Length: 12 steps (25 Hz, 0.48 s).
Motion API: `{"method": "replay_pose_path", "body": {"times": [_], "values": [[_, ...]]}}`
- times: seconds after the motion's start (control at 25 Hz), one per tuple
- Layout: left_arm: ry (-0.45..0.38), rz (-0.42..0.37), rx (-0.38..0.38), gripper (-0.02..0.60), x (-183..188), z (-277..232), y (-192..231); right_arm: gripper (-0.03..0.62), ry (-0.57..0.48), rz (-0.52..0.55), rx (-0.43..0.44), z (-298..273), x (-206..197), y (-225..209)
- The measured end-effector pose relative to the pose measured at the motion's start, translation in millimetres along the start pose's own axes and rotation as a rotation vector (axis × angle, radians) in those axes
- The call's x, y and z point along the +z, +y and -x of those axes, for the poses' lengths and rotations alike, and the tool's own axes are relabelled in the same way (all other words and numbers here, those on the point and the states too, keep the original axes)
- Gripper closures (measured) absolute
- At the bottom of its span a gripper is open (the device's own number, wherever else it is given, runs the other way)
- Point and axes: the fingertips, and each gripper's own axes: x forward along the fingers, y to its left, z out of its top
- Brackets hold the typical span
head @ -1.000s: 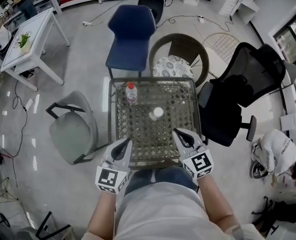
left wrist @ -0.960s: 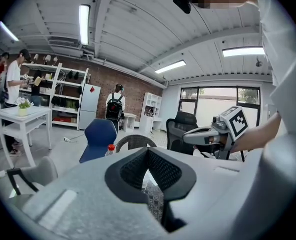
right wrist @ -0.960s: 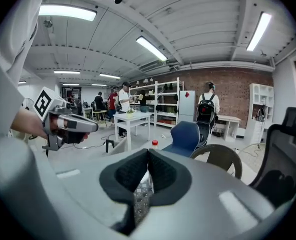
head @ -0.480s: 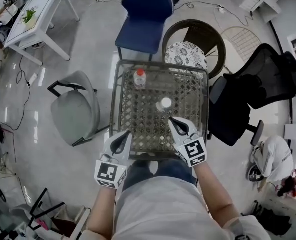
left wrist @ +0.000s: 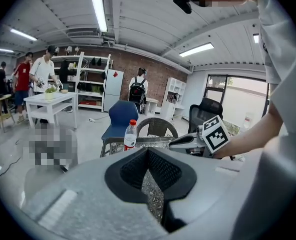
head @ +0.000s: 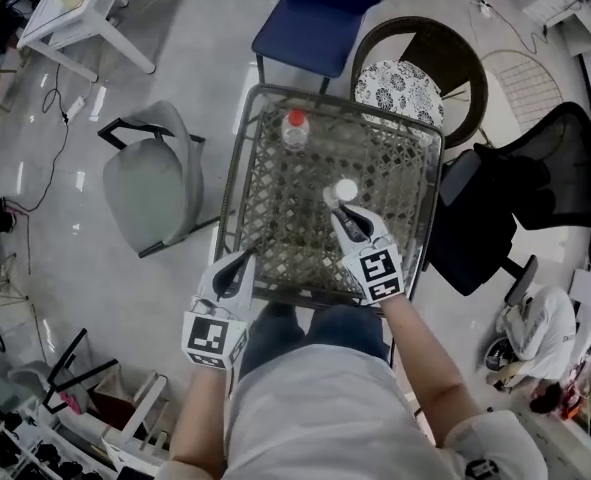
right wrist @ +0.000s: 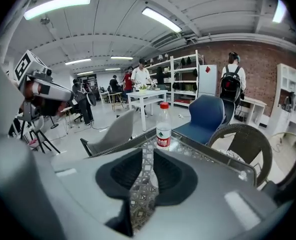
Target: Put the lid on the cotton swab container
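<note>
The right gripper (head: 341,214) has dropped low over the table (head: 233,193) since a second ago. Its jaws have just been opening and now stand partly apart, with only the lattice top between them. The white cotton swab container (head: 346,189) sits just ahead of its tips, untouched. Whether the lid lies beside it cannot be told. The left gripper (head: 243,262) is also lower, tips together and empty, with the container well ahead to its right. Judgement: approach for a pick-up, lid not yet fitted.
</note>
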Motion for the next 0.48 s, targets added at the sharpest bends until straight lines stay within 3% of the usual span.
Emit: {"method": "replay_pose_path", "body": {"times": [0.48], "values": [[0.067,0.074,0.095,0.574,-29,-5,4,0.477,0.122,0.004,0.043,-55,-50,-15]]}}
